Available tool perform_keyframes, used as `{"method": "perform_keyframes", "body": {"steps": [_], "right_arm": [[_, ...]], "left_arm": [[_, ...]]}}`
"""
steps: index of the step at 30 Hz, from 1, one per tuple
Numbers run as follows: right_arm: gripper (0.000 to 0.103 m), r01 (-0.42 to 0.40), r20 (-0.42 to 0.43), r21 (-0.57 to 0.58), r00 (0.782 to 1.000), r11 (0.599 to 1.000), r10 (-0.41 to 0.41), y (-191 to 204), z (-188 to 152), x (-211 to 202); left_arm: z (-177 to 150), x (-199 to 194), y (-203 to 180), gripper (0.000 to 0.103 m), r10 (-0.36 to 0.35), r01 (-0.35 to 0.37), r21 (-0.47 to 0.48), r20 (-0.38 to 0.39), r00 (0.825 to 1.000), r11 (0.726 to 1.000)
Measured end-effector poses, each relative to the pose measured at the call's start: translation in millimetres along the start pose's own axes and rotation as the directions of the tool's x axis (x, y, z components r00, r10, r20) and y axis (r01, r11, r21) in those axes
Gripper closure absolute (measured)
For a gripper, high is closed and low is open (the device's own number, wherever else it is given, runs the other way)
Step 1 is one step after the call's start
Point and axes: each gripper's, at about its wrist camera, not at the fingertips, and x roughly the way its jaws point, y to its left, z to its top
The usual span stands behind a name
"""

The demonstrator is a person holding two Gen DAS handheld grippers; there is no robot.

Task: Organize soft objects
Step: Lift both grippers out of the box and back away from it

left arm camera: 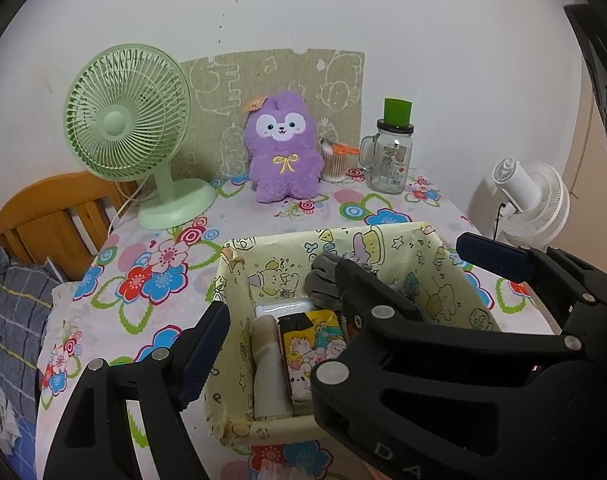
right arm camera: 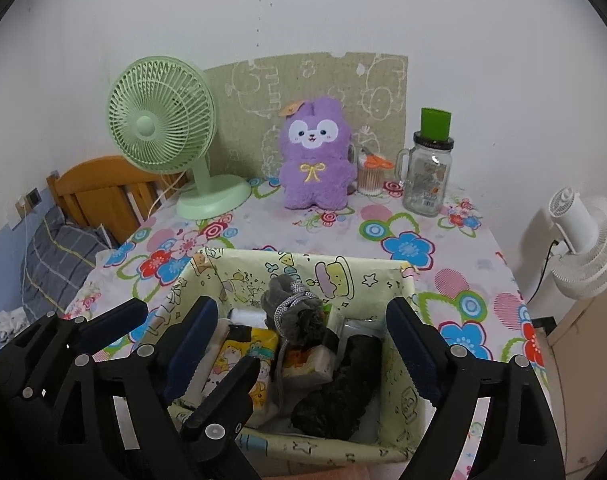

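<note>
Hovering over cream cartoon-print fabric storage box (right arm camera: 399,392) at near edge of floral-cloth surface (right arm camera: 423,216) — both grippers low and close to it. Left gripper (left arm camera: 335,280) spread wide, nothing between fingers; one finger outside box's left wall, the other above its right rim. Right gripper (right arm camera: 303,336) likewise parted and empty, straddling box interior, seen crossing in front in left wrist view. Inside box: grey knit gloves (right arm camera: 291,300) with a grey-white cord on top toward the back, dark fuzzy bundle (right arm camera: 335,396) at right front, yellow cartoon-print packet (right arm camera: 243,356) at left, white tube-like roll (left arm camera: 267,368) against left wall, white flat pack (left arm camera: 283,307) behind them. Well apart at back of surface, against wall: purple plush rabbit with yellow bow (right arm camera: 315,160), upright — mint-green desk fan (right arm camera: 163,128) to its left, cotton-swab jar with orange scissors (right arm camera: 371,178) just beside on right, then glass mug jar with green cap (right arm camera: 427,172). White standing fan (right arm camera: 583,240) off surface at right; wooden headboard (right arm camera: 99,188) and grey plaid bedding (right arm camera: 59,256) at left.
</note>
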Motion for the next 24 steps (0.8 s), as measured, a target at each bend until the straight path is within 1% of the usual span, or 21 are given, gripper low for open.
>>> {"method": "perform_keyframes", "body": {"steps": [9,13,24], "right_arm": [[0.014,0.021,0.041,0.005,0.999,1.000,-0.021,0.7,-3.4,-28.1],[0.013,0.046,0.059,0.009,0.997,0.999,-0.047,1.4,-6.7,-40.6],[0.012,0.068,0.083,0.017,0.994,0.998,-0.069,3.0,-19.3,-65.0]], "left_arm": [[-3.4,-23.4,-6.4,0.019,0.003,-0.004,0.009,0.044,0.999,1.000],[-6.4,-33.3,-9.5,0.018,-0.006,0.005,0.015,0.062,0.998,1.000],[-17.4,-53.4,-16.5,0.017,-0.016,0.013,0.028,0.088,0.996,1.000]]}}
